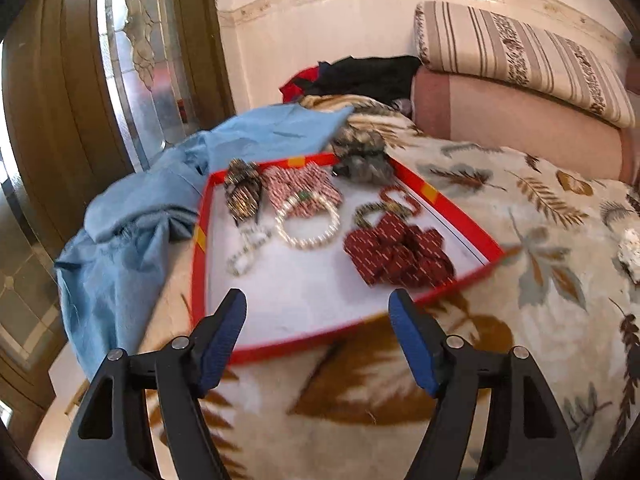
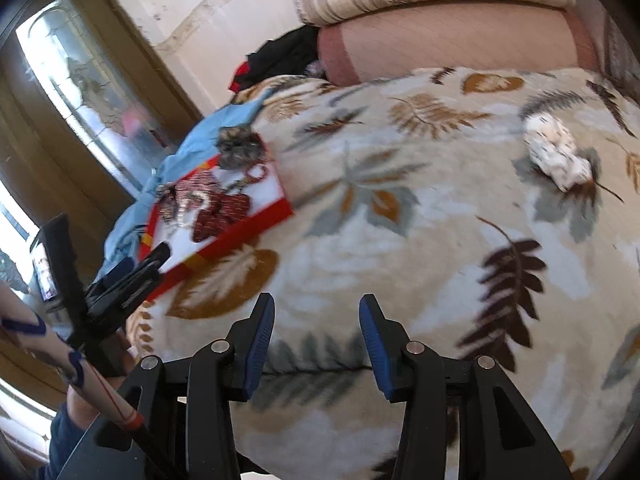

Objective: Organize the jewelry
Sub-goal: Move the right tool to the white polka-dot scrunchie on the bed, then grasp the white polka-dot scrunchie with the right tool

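A red-rimmed tray [image 1: 452, 216] with a white floor lies on the bed and holds a pearl bracelet [image 1: 308, 222], a smaller white bead bracelet [image 1: 246, 250], a dark red scrunchie [image 1: 400, 254], a red-and-white scrunchie [image 1: 304, 188], a dark patterned one [image 1: 242, 192] and a red bead ring [image 1: 400, 198]. A grey scrunchie [image 1: 362, 160] sits on its far rim. My left gripper [image 1: 318, 304] is open and empty over the tray's near edge. My right gripper [image 2: 316, 320] is open and empty above the blanket. The tray [image 2: 256, 224] lies to its left. A white scrunchie [image 2: 558, 156] lies on the blanket far right.
A leaf-print blanket [image 2: 400, 240] covers the bed. A blue cloth [image 1: 132, 232] lies left of the tray. Dark and red clothes [image 1: 360, 76] and stacked cushions [image 1: 520, 80] are at the back. A wooden wardrobe with a mirror [image 1: 100, 80] stands left.
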Available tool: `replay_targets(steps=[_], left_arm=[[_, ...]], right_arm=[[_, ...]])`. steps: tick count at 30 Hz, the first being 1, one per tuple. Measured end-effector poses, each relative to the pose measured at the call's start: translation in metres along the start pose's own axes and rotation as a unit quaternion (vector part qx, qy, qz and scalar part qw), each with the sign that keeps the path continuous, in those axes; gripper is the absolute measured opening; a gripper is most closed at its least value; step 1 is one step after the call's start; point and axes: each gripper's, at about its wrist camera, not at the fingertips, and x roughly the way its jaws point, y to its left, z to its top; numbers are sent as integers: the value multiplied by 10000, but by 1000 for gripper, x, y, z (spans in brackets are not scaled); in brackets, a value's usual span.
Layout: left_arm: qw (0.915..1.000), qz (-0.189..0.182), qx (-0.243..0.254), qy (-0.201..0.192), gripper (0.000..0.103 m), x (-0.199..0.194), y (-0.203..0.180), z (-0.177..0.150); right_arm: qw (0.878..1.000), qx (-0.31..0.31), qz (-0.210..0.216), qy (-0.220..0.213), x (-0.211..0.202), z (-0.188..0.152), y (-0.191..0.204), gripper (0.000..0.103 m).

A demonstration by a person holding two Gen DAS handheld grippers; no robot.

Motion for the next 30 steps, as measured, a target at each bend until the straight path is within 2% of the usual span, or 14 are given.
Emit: replay_targets(steps=[3,7,11,13,15,17,18,19,20,21,23,27,30], left_arm=[[9995,-245,61,180,74,-2,-12,-6],[9984,-457,258,228,74,-6,-34,-9],[9965,-725,381,183,74,-13,-58,-4],[9947,-903,445,188,74,-15,-72,0],[9926,-1078,533,186,74,-16,-85,3],[9911,-1175,599,161,74,-17,-96,5],[9898,-1263,639,179,74,-16,-103,6],[9888,-1318,662,207,74,-15,-108,6],[9880,-1367,681,238,74,-14,-112,7],[9868,-1426,710,282,74,-12,-117,7],[9852,-1527,708,328,74,-11,-123,9],[9814,-1793,573,390,74,-8,-133,18],[9771,-1998,529,498,74,-4,-144,22]], right_arm=[[9993,356,-104,-64,-7,9,-25,48],[9953,859,-353,-264,-22,33,-69,51],[9864,1374,-785,-444,-32,70,-138,54],[9814,1628,-850,-557,-36,86,-172,54],[9786,1762,-966,-449,-31,99,-197,54],[9796,1756,-877,-439,-22,108,-211,53],[9821,1674,-789,-342,-12,113,-213,51],[9843,1551,-819,-200,1,117,-213,37],[9853,1420,-951,-77,13,119,-212,12],[9862,1322,-995,33,23,119,-212,4],[9883,1187,-954,-16,26,119,-210,3],[9904,1078,-107,-860,-27,135,-192,3],[9894,872,203,-1139,-55,136,-177,3]])
